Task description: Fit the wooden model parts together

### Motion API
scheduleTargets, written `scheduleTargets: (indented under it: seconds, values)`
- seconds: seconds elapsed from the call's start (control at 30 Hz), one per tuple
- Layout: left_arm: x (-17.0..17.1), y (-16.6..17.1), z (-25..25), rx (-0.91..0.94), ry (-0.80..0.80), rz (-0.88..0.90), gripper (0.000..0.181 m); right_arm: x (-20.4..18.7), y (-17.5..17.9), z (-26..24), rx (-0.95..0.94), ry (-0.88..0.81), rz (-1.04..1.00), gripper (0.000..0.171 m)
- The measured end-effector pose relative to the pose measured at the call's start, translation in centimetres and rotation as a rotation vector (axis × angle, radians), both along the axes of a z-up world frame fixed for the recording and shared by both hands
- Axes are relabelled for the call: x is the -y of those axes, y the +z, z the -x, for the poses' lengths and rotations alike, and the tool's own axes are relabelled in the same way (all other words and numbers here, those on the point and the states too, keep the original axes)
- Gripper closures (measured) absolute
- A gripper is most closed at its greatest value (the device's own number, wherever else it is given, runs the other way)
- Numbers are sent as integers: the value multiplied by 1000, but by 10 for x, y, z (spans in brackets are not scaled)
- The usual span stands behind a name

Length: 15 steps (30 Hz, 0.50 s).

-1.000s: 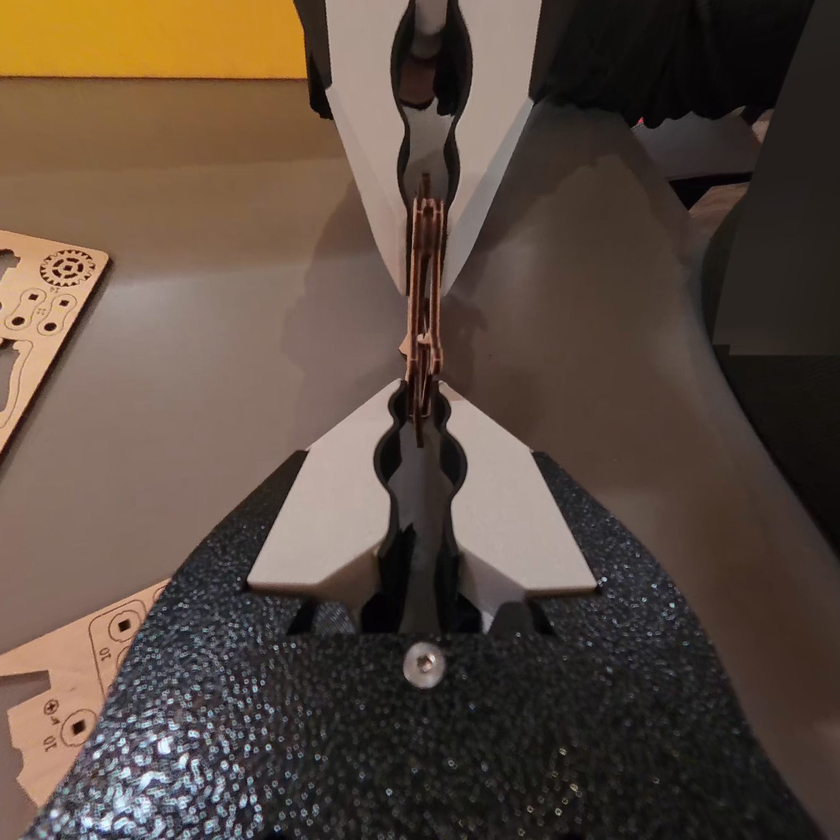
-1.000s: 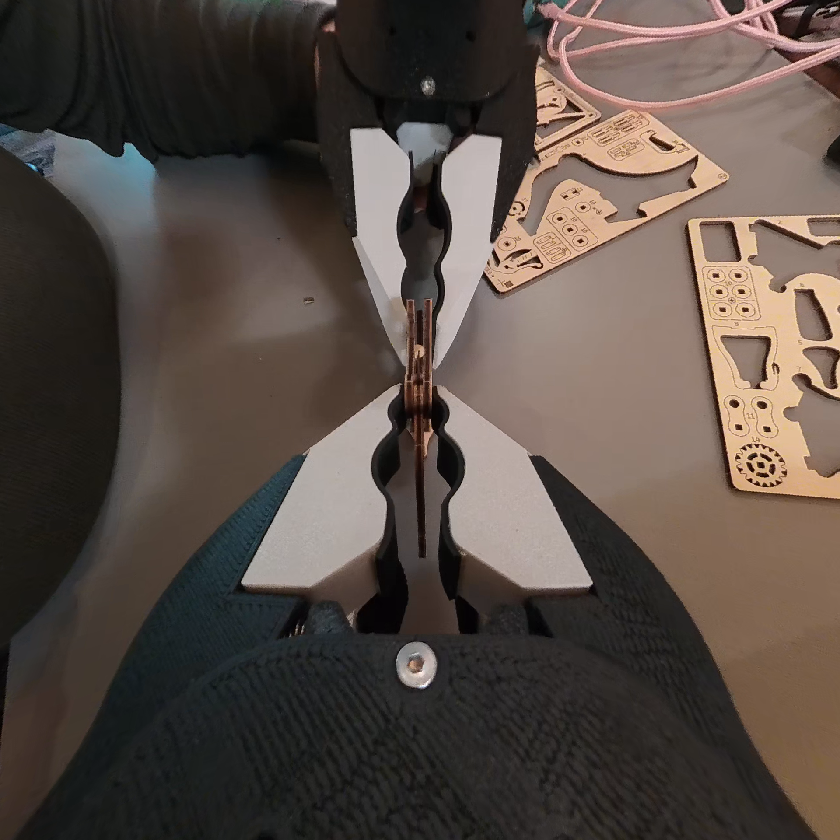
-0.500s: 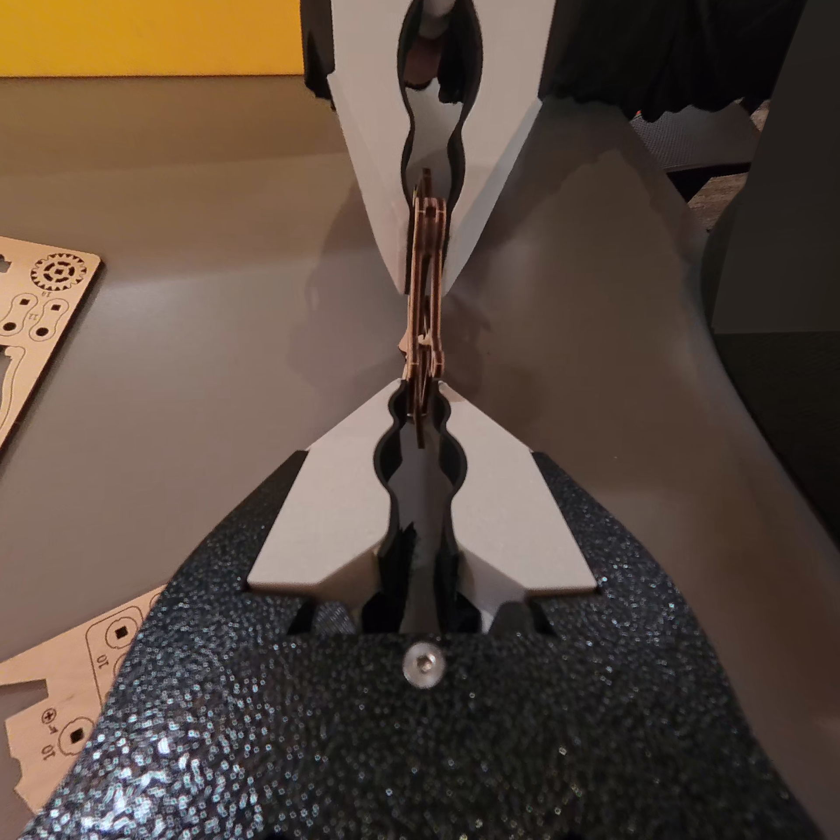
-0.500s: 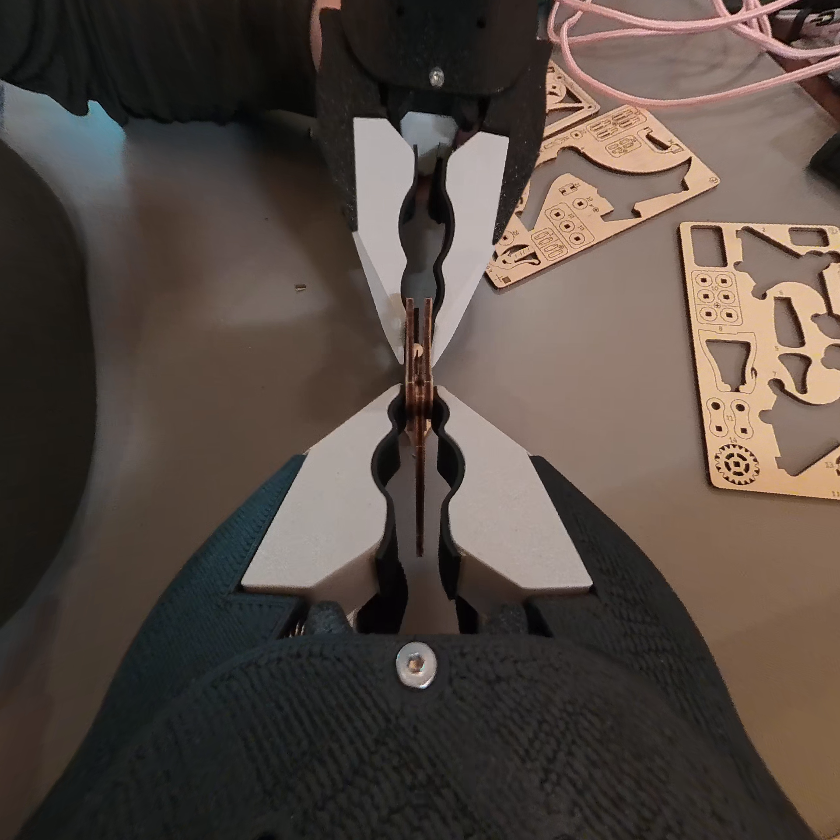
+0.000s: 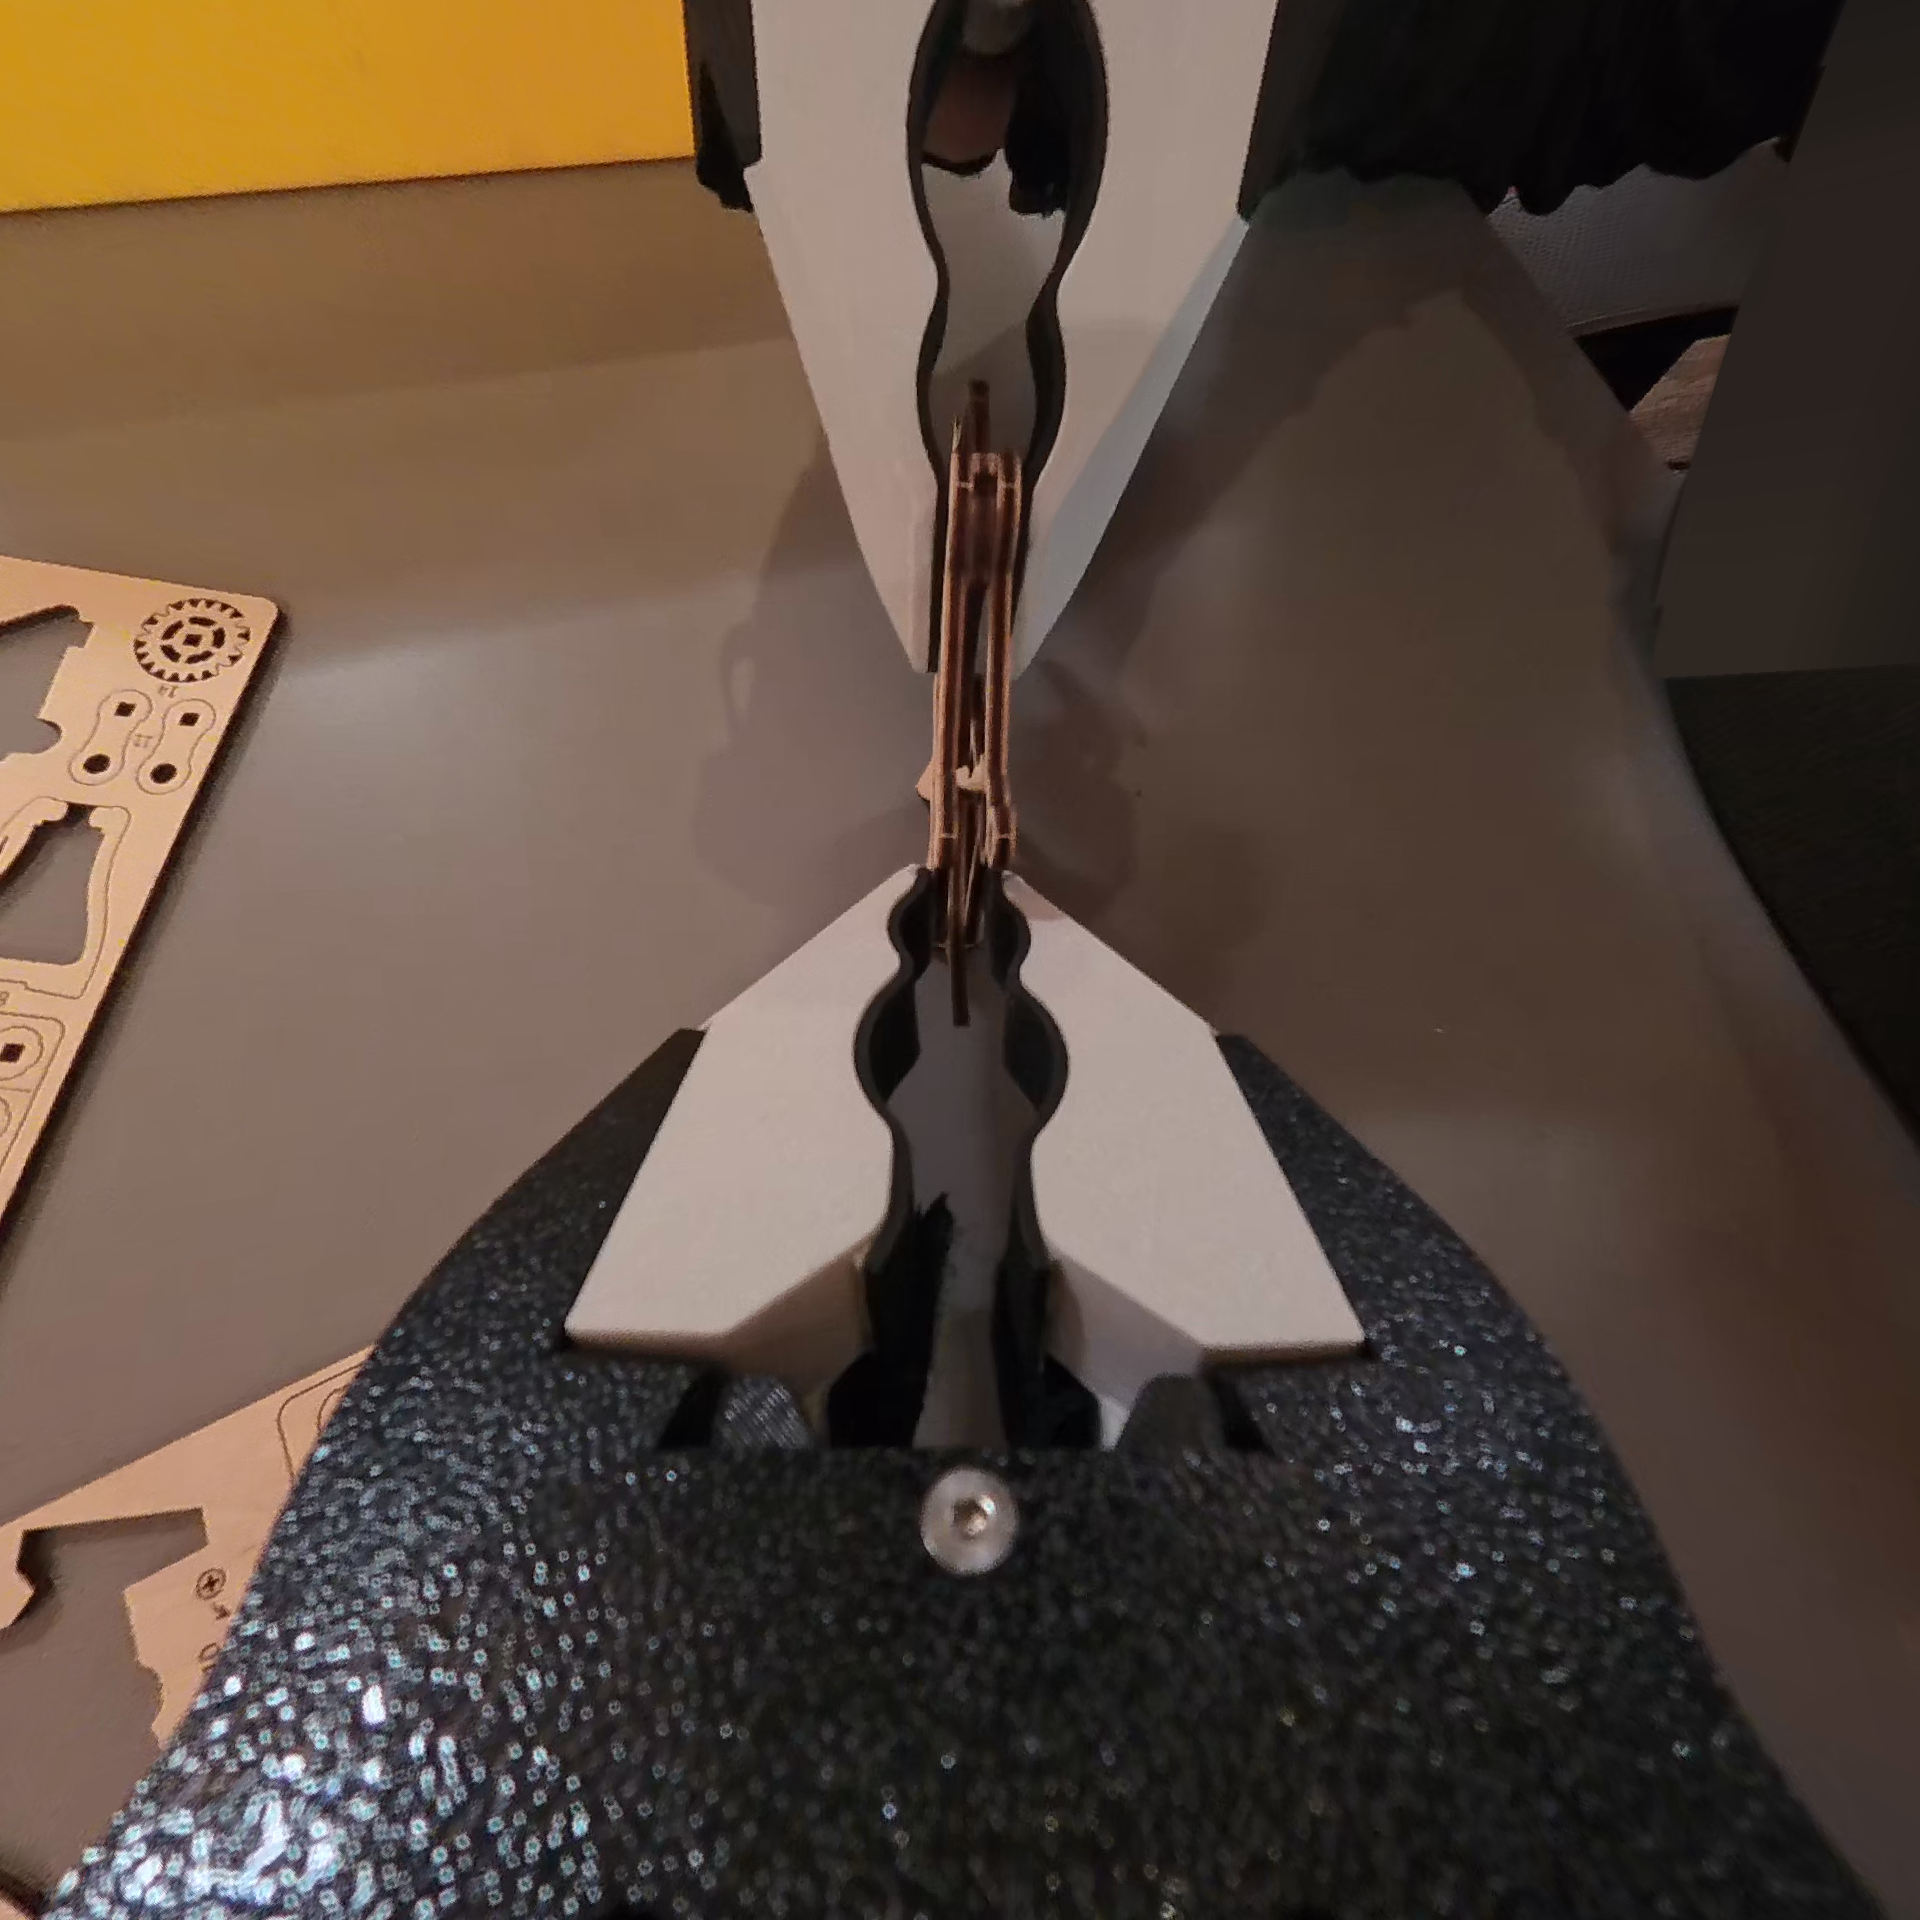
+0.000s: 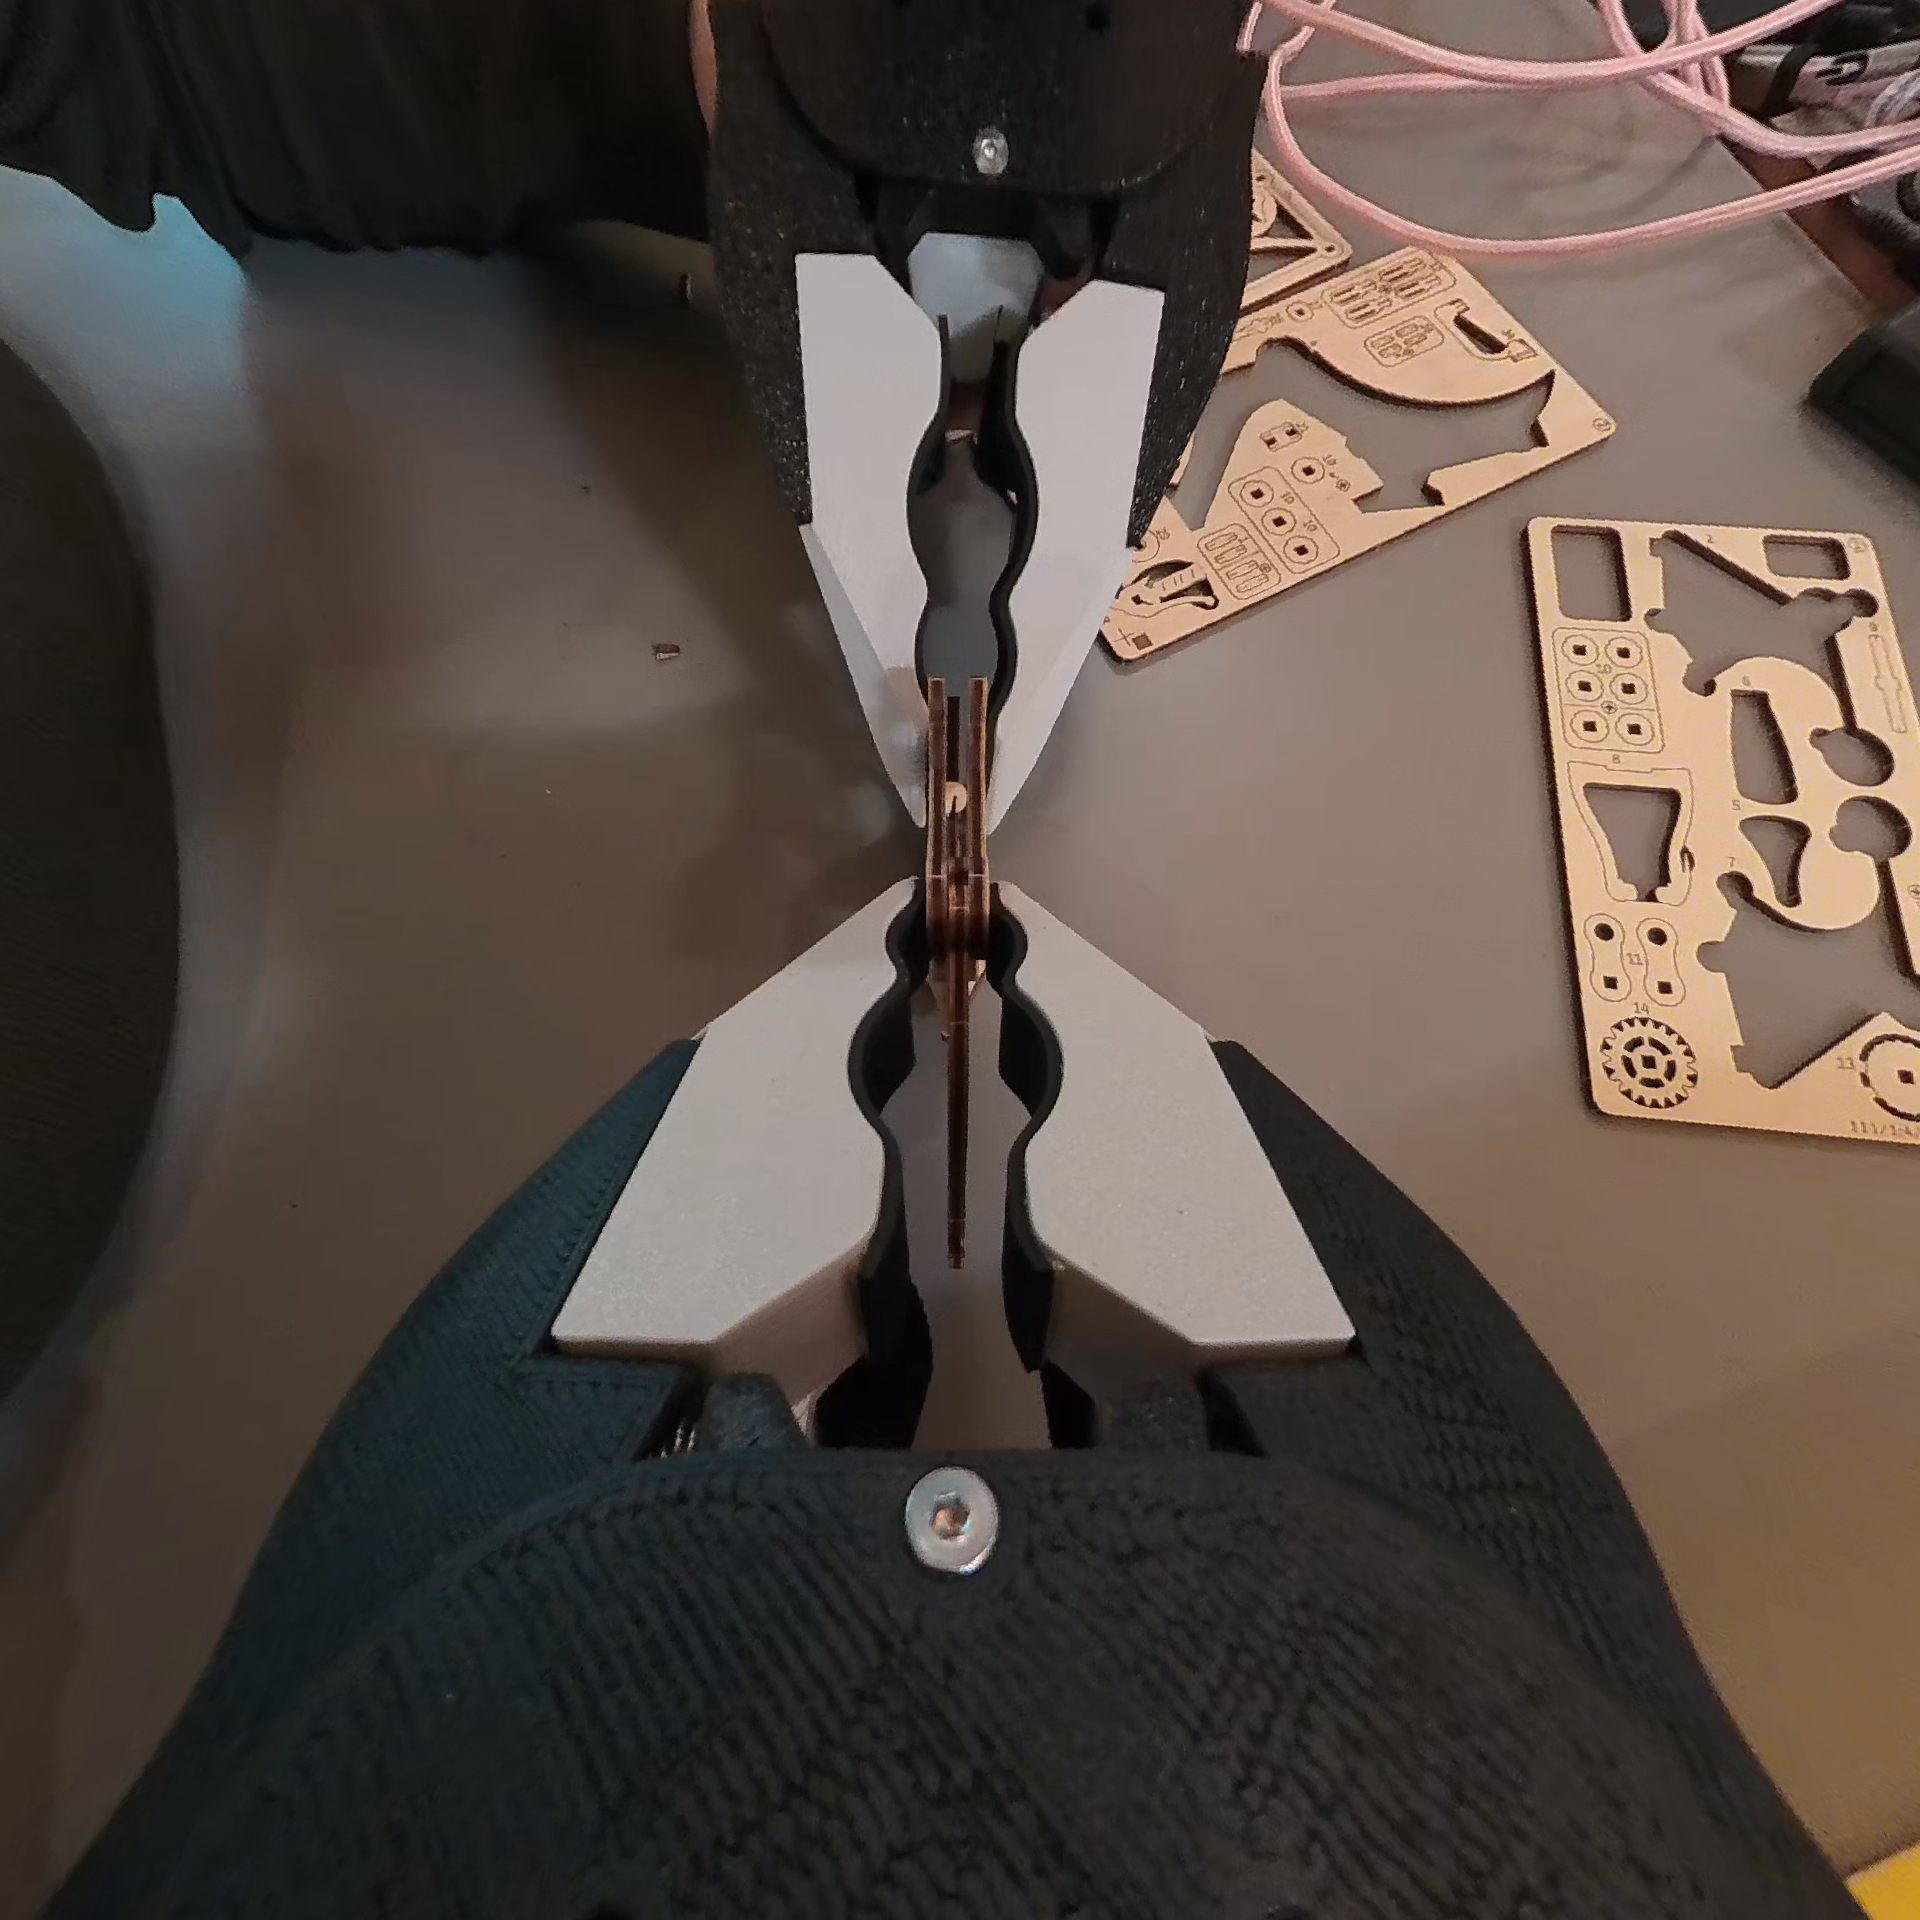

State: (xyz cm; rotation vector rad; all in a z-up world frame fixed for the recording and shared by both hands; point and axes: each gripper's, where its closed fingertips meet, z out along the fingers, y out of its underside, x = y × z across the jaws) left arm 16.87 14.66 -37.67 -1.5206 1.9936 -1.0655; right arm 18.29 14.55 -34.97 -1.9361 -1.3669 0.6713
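Both my tools pinch the wooden model assembly (image 5: 971, 727) edge-on above the desk (image 5: 468, 416): left tool (image 5: 961, 904), right tool (image 6: 956, 914). Only the right view shows pink cables (image 6: 1558, 135); part shapes are hard to make out.

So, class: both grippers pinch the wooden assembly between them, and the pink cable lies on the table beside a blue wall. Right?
Not quite. The left wrist view shows the wall is yellow. Otherwise correct: left gripper and right gripper pinch the wooden assembly; the pink cable lies on the table.
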Motion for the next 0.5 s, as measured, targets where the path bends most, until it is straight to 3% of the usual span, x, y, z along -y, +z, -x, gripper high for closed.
scheduleTargets:
  seconds: [0.5]
  values:
    - [0, -1, 0, 6, -24, 39, 174, 0, 0, 1, 14, -23, 13, 163]
